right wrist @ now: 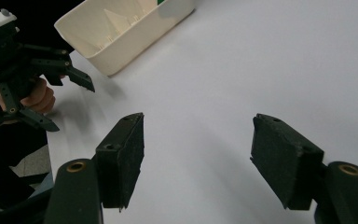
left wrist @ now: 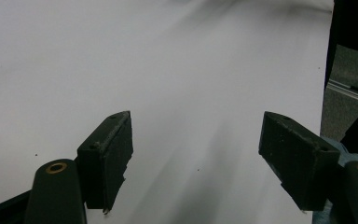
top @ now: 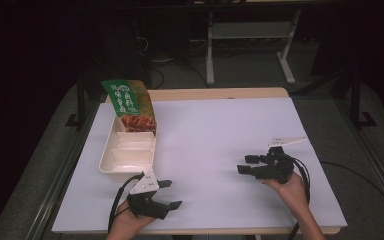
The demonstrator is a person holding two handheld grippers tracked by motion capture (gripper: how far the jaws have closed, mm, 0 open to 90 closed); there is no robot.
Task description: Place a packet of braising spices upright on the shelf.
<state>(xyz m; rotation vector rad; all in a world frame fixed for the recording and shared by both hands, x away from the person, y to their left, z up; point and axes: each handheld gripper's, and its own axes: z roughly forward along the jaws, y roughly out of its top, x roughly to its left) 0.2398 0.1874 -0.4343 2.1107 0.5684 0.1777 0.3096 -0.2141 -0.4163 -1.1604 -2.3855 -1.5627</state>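
The cream tray [top: 128, 159] lies just ahead of the left gripper [top: 170, 194], its long axis running away from it. The right gripper [top: 246, 164] is well apart; both grippers are spread and empty.

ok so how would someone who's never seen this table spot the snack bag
Start at the white table and look to its far left edge, where a cream divided tray lies lengthwise. The snack bag leans in the tray's far end, sticking up above the rim. It is green on top and orange-red below, the one colourful thing on the table.
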